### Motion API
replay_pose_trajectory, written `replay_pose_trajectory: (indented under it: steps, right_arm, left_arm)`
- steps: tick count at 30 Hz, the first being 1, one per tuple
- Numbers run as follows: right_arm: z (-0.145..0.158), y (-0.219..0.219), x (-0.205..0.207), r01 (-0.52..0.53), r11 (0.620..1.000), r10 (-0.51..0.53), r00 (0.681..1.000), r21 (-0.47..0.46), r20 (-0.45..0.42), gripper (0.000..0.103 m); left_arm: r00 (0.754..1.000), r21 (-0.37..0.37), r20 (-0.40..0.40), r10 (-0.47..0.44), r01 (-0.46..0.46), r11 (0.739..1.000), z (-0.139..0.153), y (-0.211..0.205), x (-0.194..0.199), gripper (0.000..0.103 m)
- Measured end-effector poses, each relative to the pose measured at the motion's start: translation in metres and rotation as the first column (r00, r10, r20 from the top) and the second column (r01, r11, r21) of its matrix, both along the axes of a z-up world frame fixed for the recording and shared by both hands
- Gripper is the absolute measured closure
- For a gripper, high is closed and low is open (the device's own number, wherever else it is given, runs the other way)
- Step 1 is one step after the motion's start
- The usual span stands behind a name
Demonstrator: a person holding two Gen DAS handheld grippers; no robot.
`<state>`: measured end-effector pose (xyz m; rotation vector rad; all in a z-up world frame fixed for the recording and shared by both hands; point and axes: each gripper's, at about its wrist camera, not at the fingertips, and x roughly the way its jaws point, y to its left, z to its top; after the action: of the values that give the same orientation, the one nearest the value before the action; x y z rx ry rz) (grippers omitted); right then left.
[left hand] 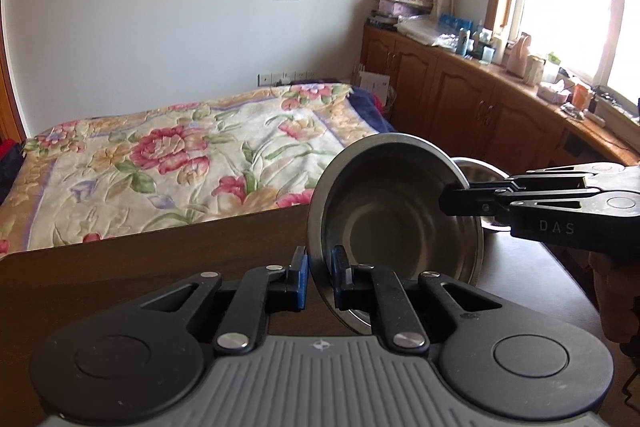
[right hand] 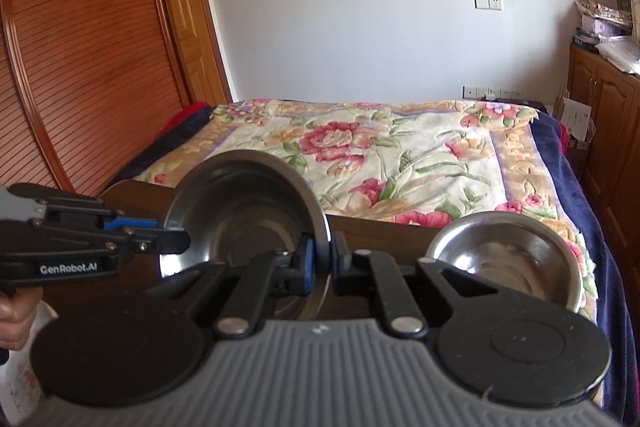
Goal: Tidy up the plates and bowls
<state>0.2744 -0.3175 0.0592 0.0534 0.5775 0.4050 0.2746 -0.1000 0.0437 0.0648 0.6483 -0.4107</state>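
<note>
Both grippers grip one steel bowl (left hand: 394, 211) by its rim, on opposite sides. The bowl is tilted up on edge above the dark wooden table (left hand: 140, 259), its opening turned towards the left wrist camera.

The left gripper (left hand: 320, 277) has its blue pads closed on the near rim, one pad inside the bowl and one outside. The right gripper (right hand: 322, 259) is clamped on the opposite rim in the same way. In the left wrist view it enters from the right with its fingers closed on the rim.

A second steel bowl (right hand: 508, 259) stands upright on the table, just beside the held bowl on its right side. It is empty and untouched. No plates are visible in either view.

The step in hand appears to be the carrying or handover of the tilted bowl, probably so that it can be nested into the second bowl. The next move calls for levelling the held bowl, centring it over the standing bowl and lowering it. One gripper must let go first, or both must move together, so that the rim does not twist or slip from the pads.
</note>
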Motion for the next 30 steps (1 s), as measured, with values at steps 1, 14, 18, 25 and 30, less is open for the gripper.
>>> replay_pose_trajectory:
  steps: [1, 14, 18, 25, 30]
  right_arm:
    - [0.002, 0.000, -0.003, -0.002, 1.000, 0.002, 1.000, -0.001, 0.007, 0.092]
    - [0.020, -0.005, -0.038, -0.009, 1.000, 0.009, 0.998, -0.004, 0.067, 0.092]
    - [0.022, -0.007, -0.050, -0.011, 1.000, 0.012, 0.997, -0.011, 0.073, 0.092]
    - [0.019, -0.014, -0.066, -0.006, 1.000, 0.005, 0.997, 0.008, 0.078, 0.092]
    - [0.018, -0.013, -0.077, -0.020, 1.000, 0.020, 0.997, -0.003, 0.068, 0.092]
  left_arm:
    - [1.000, -0.002, 0.006, -0.004, 0.004, 1.000, 0.002, 0.001, -0.004, 0.091]
    - [0.998, -0.028, 0.061, -0.035, 0.037, 0.999, 0.024, 0.007, -0.046, 0.091]
    - [0.996, -0.040, 0.076, -0.051, 0.054, 0.998, 0.028, 0.008, -0.059, 0.091]
    - [0.995, -0.051, 0.066, -0.074, 0.078, 0.996, 0.023, 0.007, -0.075, 0.092]
    - [0.994, -0.057, 0.066, -0.089, 0.092, 0.994, 0.021, 0.011, -0.089, 0.091]
